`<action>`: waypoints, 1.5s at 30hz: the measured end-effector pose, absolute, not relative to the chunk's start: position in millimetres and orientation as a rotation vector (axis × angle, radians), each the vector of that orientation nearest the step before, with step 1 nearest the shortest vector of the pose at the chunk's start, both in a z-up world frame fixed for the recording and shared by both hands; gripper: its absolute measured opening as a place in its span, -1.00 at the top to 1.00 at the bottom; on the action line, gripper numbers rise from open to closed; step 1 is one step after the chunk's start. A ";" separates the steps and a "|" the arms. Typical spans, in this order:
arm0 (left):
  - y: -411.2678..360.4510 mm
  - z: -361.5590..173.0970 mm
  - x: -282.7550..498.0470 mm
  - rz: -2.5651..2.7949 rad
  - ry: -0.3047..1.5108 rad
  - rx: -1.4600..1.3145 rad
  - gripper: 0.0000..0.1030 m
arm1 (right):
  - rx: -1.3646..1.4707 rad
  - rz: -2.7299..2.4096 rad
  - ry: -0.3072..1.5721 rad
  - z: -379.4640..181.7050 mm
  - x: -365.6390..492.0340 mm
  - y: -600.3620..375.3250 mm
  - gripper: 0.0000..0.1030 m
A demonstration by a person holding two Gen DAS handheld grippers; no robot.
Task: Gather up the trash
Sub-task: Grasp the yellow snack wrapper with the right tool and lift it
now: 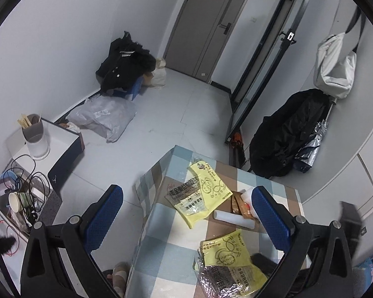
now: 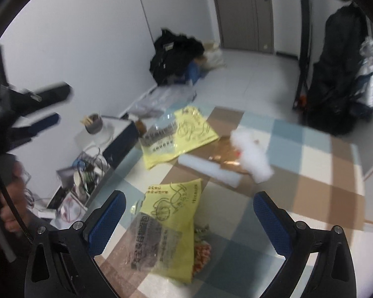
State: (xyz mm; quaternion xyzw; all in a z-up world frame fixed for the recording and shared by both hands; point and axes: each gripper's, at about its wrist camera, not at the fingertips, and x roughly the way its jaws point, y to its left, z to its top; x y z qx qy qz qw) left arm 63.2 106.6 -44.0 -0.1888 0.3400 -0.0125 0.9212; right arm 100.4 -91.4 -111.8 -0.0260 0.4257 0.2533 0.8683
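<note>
Trash lies on a checkered table [image 1: 161, 223] [image 2: 310, 173]. A yellow wrapper [image 1: 204, 193] [image 2: 181, 134] lies at the far side, a second yellow wrapper [image 1: 231, 255] [image 2: 169, 223] nearer. Between them lie a white paper roll [image 1: 233, 219] [image 2: 211, 171], a brown packet [image 1: 238, 203] [image 2: 223, 154] and white crumpled tissue [image 1: 247, 196] [image 2: 251, 154]. My left gripper [image 1: 186, 216] is open and empty above the far wrapper. My right gripper [image 2: 189, 221] is open and empty over the near wrapper. The left gripper also shows in the right wrist view [image 2: 52, 109], blurred.
A low white box [image 1: 57, 144] with a cup of chopsticks [image 1: 33, 134] stands left of the table, beside a cluttered crate with cables [image 1: 22, 193]. A plastic bag [image 1: 104, 116], black clothes [image 1: 124, 67] and a black coat [image 1: 288, 134] lie or hang around the floor.
</note>
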 end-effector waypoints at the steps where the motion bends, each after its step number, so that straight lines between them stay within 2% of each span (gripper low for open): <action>1: 108.3 -45.3 64.6 -0.021 0.705 -0.391 -0.97 | -0.059 0.527 0.916 -117.8 106.0 -87.2 -0.99; 6: 115.0 -50.3 67.0 -0.007 0.720 -0.402 -0.97 | -0.080 0.527 1.023 -143.1 128.2 -72.8 -0.88; 9: 118.6 -50.7 67.6 -0.011 0.725 -0.414 -0.97 | -0.071 0.516 1.079 -151.7 136.0 -69.9 -0.75; 11: 120.7 -51.5 68.7 -0.009 0.732 -0.418 -0.97 | -0.059 0.533 1.108 -154.4 137.2 -68.6 -0.52; 15: 125.8 -52.7 69.9 -0.012 0.743 -0.456 -0.97 | -0.131 0.547 1.114 -155.4 128.0 -61.0 -0.42; 17: 127.6 -53.2 69.9 -0.015 0.752 -0.473 -0.97 | -0.145 0.568 1.135 -158.0 124.3 -58.8 -0.20; 18: 128.4 -53.5 69.7 -0.017 0.757 -0.483 -0.97 | -0.155 0.567 1.145 -160.1 122.8 -57.9 -0.15; 19: 128.9 -53.8 69.5 -0.020 0.760 -0.491 -0.97 | -0.172 0.560 1.148 -161.9 121.2 -56.9 0.08; 20: 129.6 -54.2 68.9 -0.024 0.763 -0.502 -0.97 | -0.189 0.547 1.141 -162.3 120.7 -56.0 0.21; 24: 131.1 -54.0 67.1 -0.012 0.756 -0.504 -0.97 | -0.184 0.545 1.143 -161.0 121.8 -54.0 0.38; 28: 133.3 -55.4 67.9 0.002 0.756 -0.511 -0.97 | -0.202 0.540 1.114 -156.6 118.9 -53.2 0.72; 45: 106.6 -59.2 64.5 -0.041 0.785 -0.423 -0.97 | -0.009 0.450 0.824 -59.0 76.8 -135.4 0.75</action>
